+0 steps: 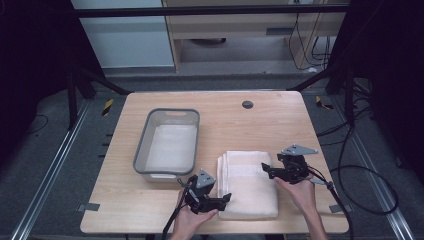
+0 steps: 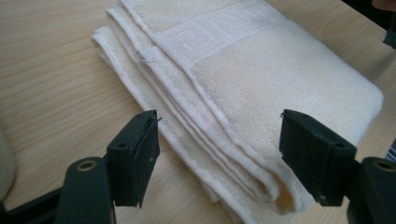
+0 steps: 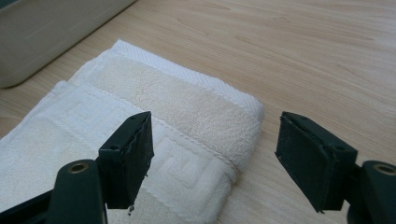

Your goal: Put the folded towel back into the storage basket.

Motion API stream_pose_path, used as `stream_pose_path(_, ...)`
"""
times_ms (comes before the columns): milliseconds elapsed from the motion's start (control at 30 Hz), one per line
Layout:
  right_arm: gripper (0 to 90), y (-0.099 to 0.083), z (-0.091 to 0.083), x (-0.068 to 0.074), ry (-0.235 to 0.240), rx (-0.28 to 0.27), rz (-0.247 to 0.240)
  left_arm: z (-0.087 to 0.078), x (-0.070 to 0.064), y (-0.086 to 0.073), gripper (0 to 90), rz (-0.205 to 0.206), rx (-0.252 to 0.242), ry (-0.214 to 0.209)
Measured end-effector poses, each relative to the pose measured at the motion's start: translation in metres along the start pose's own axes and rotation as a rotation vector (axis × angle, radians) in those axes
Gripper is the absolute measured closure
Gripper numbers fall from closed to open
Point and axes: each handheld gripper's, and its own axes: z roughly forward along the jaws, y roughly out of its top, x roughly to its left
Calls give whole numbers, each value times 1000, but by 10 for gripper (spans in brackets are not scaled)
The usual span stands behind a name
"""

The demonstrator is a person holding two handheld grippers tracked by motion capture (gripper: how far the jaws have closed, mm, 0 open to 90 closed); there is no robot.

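A folded cream towel (image 1: 248,184) lies on the tabletop (image 1: 280,125), near its front edge and right of centre. A grey bin (image 1: 167,142) stands just left of the towel's far end, apart from it, with another pale cloth (image 1: 170,147) lying flat inside.

The left claw (image 1: 225,198) sits at the towel's near left corner, jaws spread wide; in the left gripper view the layered folded edge (image 2: 224,154) runs between them, neither jaw touching it. The right claw (image 1: 266,169) is over the towel's far right part, also released; in the right gripper view its left jaw hangs over the patterned band (image 3: 182,163) and its right jaw over bare wood past the towel's edge.

Bare tabletop lies open beyond the towel and to its right.
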Motion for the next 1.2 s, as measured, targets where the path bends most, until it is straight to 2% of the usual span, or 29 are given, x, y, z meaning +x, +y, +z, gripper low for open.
stream_pose_path(100, 275, -1, 4, 0, -6, 15, -3, 6, -1, -1, 268, 10, 18, 2)
stream_pose_path(467, 290, -6, 22, 1, -20, 75, 1, 19, -1, -13, 254, 3, 53, -15)
stream_pose_path(733, 293, -9, 28, 1, -18, 97, 21, 26, -1, -18, 258, -21, 67, -27)
stream_pose_path(767, 292, -10, 29, 1, -15, 98, 25, 27, -2, -18, 259, -14, 71, -24)
stream_pose_path(800, 292, -12, 30, -2, 0, 94, 52, 28, -2, -18, 259, -15, 74, -25)
stream_pose_path(833, 292, -12, 30, -2, 0, 94, 52, 29, -3, -18, 259, -24, 75, -30)
stream_pose_path(933, 291, -15, 32, -8, 37, 102, 113, 31, -3, -19, 259, -22, 80, -40)
stream_pose_path(1100, 307, -17, 35, -8, 43, 115, 103, 33, -4, -20, 263, -21, 78, -45)
stream_pose_path(1200, 350, -16, 36, -8, 63, 125, 118, 33, -5, -20, 275, -14, 81, -45)
